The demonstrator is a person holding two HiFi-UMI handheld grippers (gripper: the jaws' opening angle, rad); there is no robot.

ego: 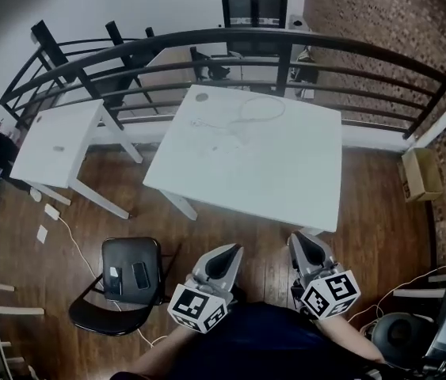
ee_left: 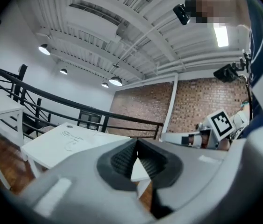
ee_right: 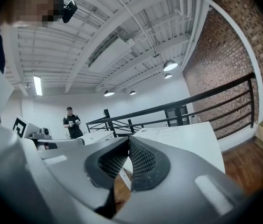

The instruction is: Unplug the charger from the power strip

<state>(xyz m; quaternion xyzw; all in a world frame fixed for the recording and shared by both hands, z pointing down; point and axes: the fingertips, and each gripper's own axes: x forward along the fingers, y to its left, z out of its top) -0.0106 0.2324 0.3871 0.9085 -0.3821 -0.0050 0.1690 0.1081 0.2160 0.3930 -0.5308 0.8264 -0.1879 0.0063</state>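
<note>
Left gripper (ego: 228, 250) and right gripper (ego: 301, 239) both pinched shut, empty, well short of white table (ego: 286, 172); cable (ego: 259, 109) looks light, limp, so probably grip the charger by its rigid body, indistinct here.

Two white tables, one large (ego: 286, 172) and one small (ego: 52, 145); one curved black railing (ego: 286, 39). One black chair (ego: 131, 250) with two small dark flat items (ego: 139, 274), one cardboard box (ego: 419, 174), one looped white cable (ego: 258, 109). Two handheld grippers, left gripper (ego: 230, 252) and right gripper (ego: 298, 240), one marker cube on each; one distant standing person (ee_right: 71, 122).
</note>
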